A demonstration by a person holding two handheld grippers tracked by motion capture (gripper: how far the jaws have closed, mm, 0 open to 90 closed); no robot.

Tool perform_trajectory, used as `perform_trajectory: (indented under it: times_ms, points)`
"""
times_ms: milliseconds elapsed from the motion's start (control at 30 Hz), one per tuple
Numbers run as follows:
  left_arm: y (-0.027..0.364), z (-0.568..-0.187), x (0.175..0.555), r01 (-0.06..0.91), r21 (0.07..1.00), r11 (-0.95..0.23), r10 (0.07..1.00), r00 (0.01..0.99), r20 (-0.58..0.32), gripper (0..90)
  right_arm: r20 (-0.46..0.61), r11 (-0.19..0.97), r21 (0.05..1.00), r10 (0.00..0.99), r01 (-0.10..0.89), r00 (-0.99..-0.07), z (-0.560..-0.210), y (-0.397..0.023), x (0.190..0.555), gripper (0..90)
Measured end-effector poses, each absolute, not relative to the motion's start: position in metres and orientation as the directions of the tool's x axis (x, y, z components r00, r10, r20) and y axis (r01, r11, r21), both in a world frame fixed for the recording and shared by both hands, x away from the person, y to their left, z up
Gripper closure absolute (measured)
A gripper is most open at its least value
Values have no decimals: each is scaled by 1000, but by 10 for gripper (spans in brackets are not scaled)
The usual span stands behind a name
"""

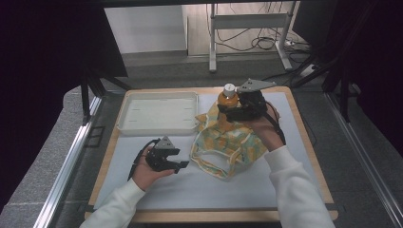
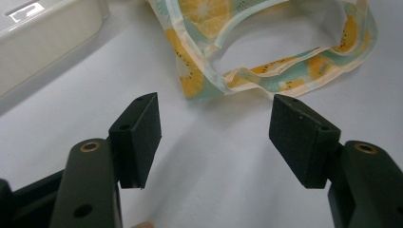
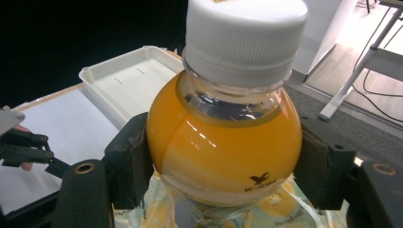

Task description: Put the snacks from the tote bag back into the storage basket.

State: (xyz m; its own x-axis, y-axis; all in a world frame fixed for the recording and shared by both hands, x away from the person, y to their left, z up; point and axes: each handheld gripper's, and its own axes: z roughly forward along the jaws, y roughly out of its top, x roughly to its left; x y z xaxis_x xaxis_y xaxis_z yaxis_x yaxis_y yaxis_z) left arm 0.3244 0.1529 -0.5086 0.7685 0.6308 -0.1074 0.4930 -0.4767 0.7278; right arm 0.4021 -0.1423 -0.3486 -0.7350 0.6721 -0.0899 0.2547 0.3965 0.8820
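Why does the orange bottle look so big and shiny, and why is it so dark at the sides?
Right gripper view: the bottle sits right at the lens, so it bulges, with white glare streaks. High view: both side edges fall into black while the table is lit. Left gripper view: the near jaws look soft, and the bag is sharper.

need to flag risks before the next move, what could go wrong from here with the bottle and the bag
1. The right gripper clamps the bottle on its rounded, glossy shoulder; the pads could slide on that curve and drop it.
2. The bottle's lower part looks to be inside the fruit-print bag, so the fabric may snag or drag along the table.
3. The left gripper is open beside the bag and holds nothing, so the bag is not pinned and may shift.
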Motion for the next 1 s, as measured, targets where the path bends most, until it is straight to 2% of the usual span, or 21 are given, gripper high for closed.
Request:
perform_trajectory:
  times_ms: [1000]
  points:
    - [155, -507, 323, 493, 734, -468, 630, 768, -114, 349, -86, 394, 888, 650, 237, -755, -345, -104, 414, 300]
